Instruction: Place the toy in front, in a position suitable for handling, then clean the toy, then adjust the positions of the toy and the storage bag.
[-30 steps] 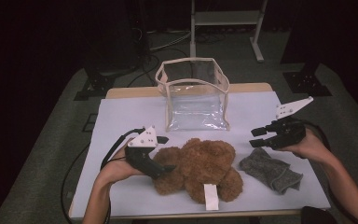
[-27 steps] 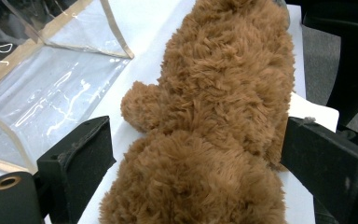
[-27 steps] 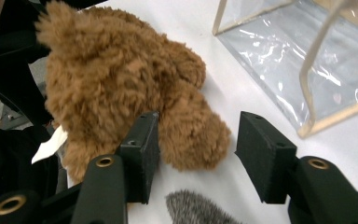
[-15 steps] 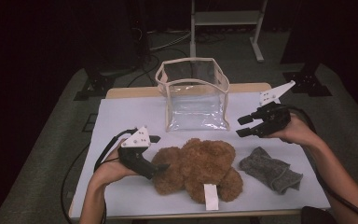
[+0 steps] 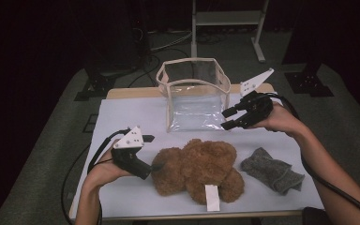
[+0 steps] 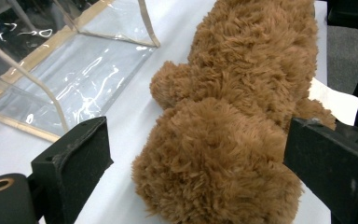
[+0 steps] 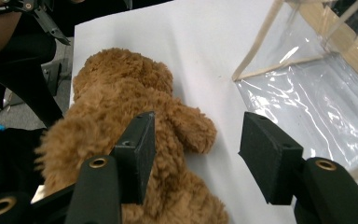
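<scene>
- High view: since the earlier frames your right gripper has travelled from beside the grey cloth up and left to the near right corner of the clear bag; your left gripper has barely shifted and sits at the left end of the teddy bear; the bear lies where it did, at the near middle of the white table, just in front of the bag; the bag could tip or slide away if you nudge its rim, since it looks light and stands unheld.
- Left gripper view: your jaws stand wide apart around the bear's furry end, nothing pinched yet; close too shallow and you may catch only fur, so the bear could slip out as you lift.
- Right gripper view: these jaws are spread too, empty, hovering above the bear with the bag's corner seam just to the right; grab the thin film instead of the seam and the opening may collapse.
</scene>
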